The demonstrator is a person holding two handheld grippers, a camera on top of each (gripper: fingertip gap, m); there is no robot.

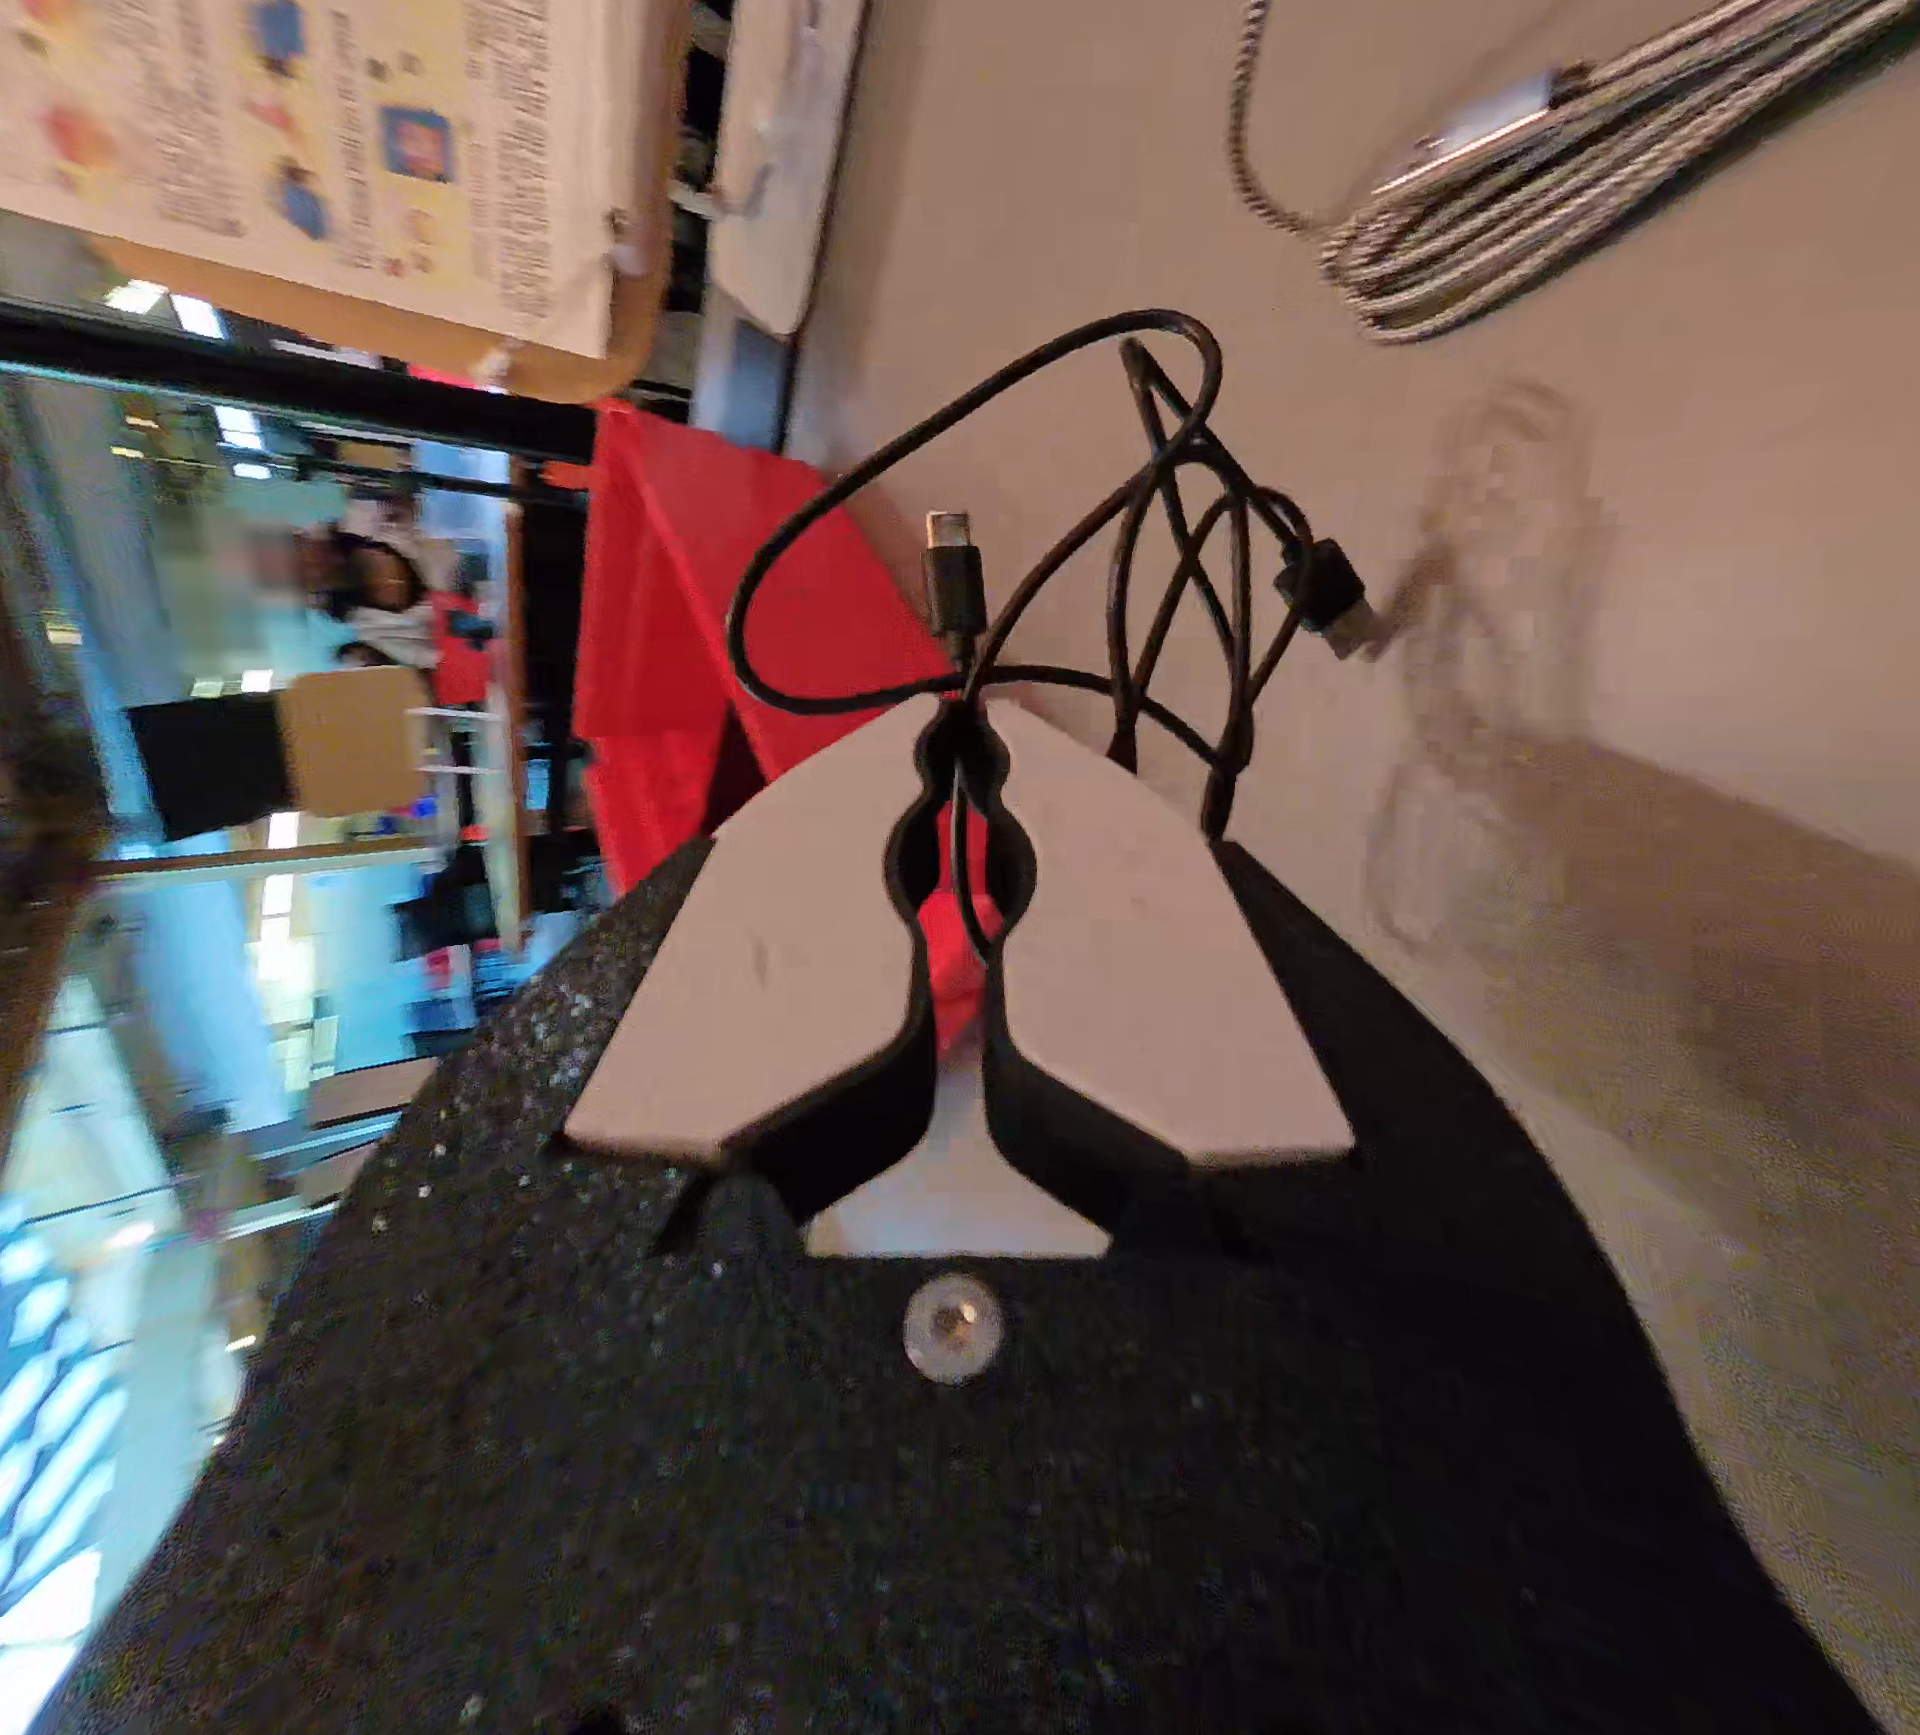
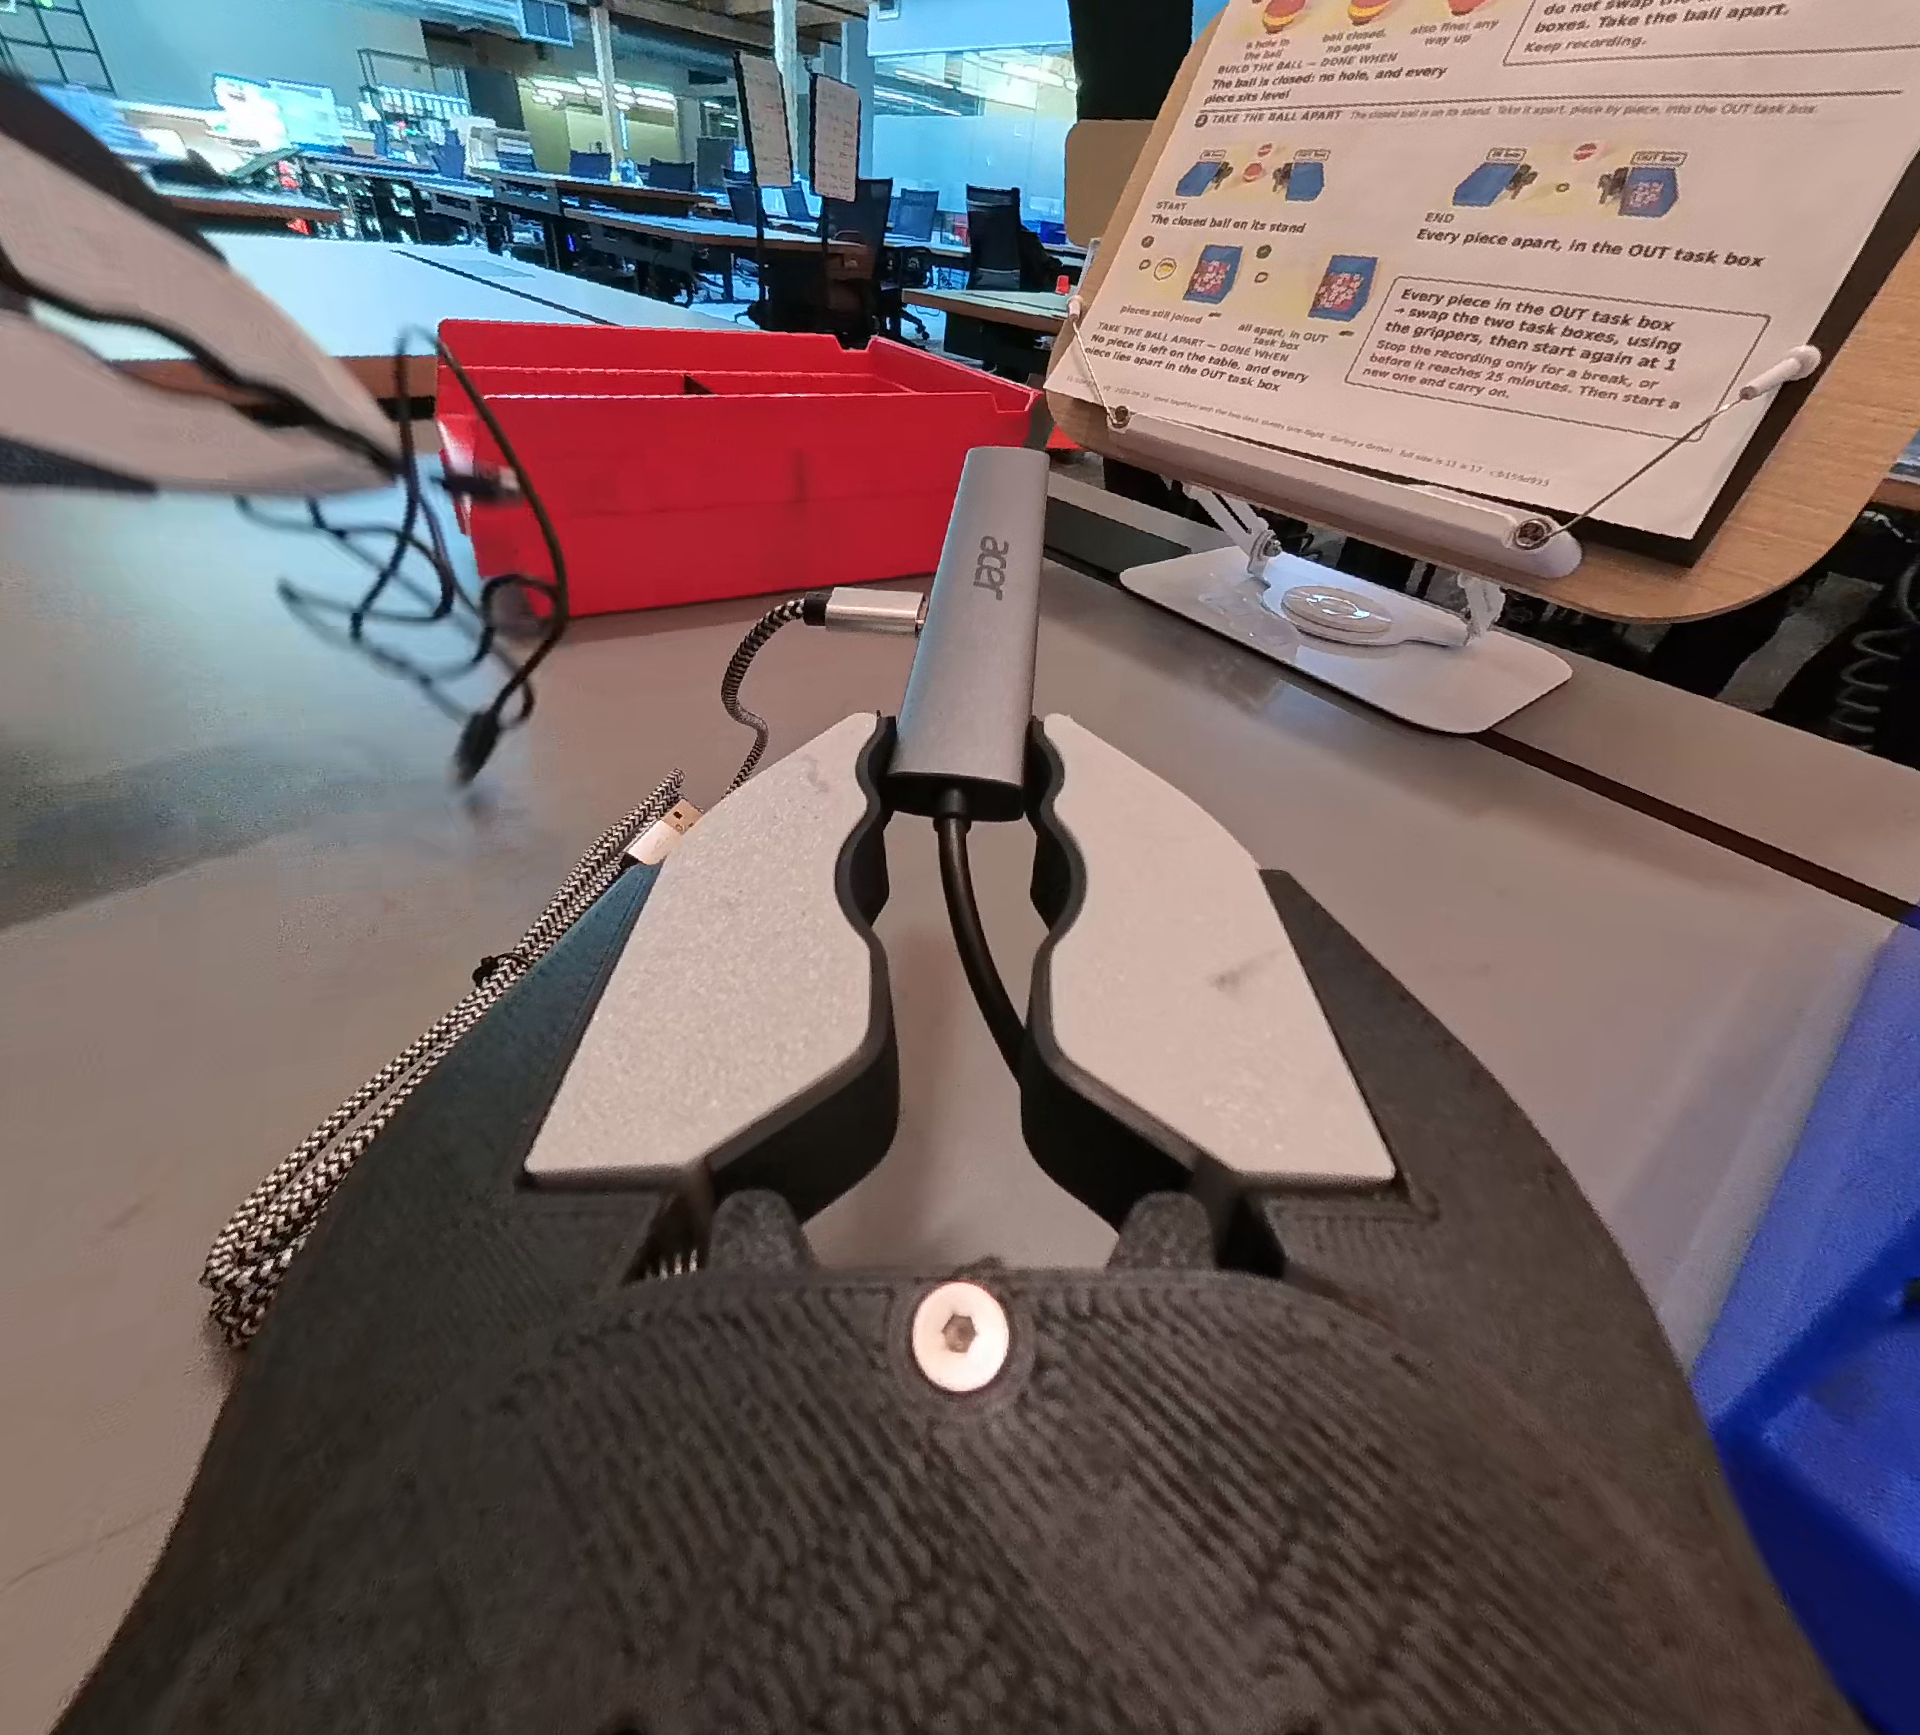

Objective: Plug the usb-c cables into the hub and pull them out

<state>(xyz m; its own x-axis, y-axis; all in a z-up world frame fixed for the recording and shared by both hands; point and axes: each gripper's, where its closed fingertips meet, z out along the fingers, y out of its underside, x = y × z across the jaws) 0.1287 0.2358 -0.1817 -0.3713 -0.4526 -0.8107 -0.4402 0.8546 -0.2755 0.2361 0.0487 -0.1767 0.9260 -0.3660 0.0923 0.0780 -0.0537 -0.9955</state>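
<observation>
In the left wrist view, the left gripper (image 1: 961,740) sat in the middle of the frame. Its jaws were pressed together on a thin black USB-C cable (image 1: 831,501). The cable looped up above the jaws and hung in a tangle. One small plug (image 1: 954,568) pointed up just above the jaws. A second plug (image 1: 1325,589) hung at the right of the tangle. The picture was turned on its side, so the grey counter (image 1: 1039,127) ran up the right part. A bundle of striped braided cable (image 1: 1621,158) lay at the upper right. A red tray (image 1: 717,605) sat behind the jaws. A paper sheet on a board (image 1: 312,44) filled the upper left.

In the right wrist view, the right gripper (image 2: 961,750) was in the middle. Its jaws were squeezed onto the near end of a grey hub (image 2: 971,605), which stuck up and away. A braided cable with a silver plug (image 2: 873,610) was pushed into the hub's left side. The rest of the braided cable (image 2: 416,1062) lay on the counter (image 2: 260,750) at the lower left. The left gripper (image 2: 187,376) was at the left edge, blurry, with the black cable (image 2: 499,584) dangling under it. The red tray (image 2: 717,459) stood behind. A stand with a paper sheet (image 2: 1507,158) was at the upper right. A blue bin (image 2: 1829,1322) showed at the right edge.
</observation>
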